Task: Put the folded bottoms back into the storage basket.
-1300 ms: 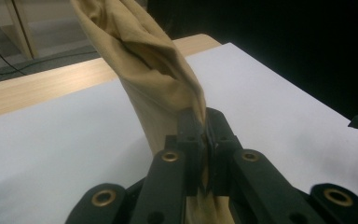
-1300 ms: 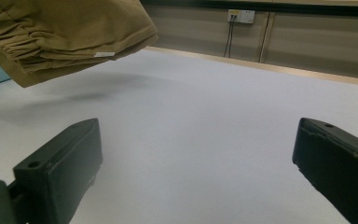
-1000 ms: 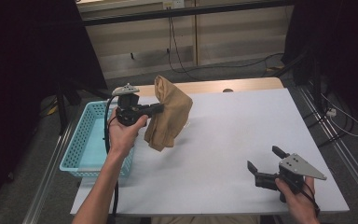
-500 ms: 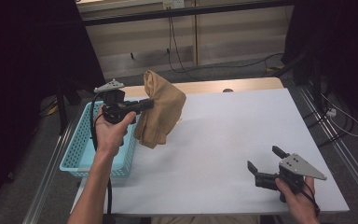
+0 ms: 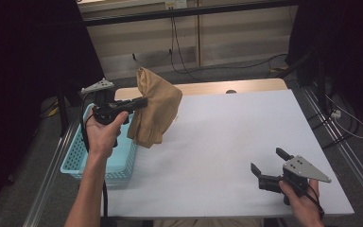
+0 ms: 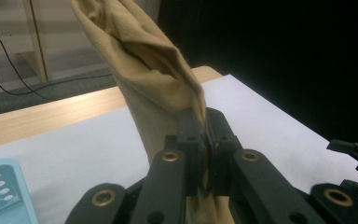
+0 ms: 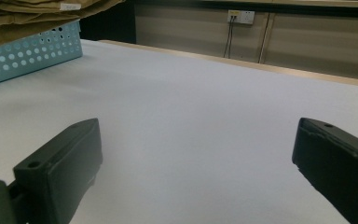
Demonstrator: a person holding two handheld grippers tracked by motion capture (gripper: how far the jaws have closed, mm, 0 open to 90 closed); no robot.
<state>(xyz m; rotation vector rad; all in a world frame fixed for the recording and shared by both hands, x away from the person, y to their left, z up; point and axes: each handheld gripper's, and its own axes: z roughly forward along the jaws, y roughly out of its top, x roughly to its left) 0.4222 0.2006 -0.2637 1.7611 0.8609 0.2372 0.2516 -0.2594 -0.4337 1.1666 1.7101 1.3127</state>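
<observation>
The high view looks forward and down over the whole white-topped table (image 5: 227,142). The left gripper view sits close behind a folded tan cloth (image 6: 154,79), facing across that table. The right gripper view skims low over it toward the perforated light-blue plastic basket (image 7: 28,56), shared with the high view.

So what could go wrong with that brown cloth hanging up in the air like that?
The left claw pinches just one fold of the brown cloth, so it might slip out and drop. The cloth hangs beside the blue basket, partly over the white table, so if let go now it could land half out. The right claw sits open and far away, too far to catch it.
</observation>
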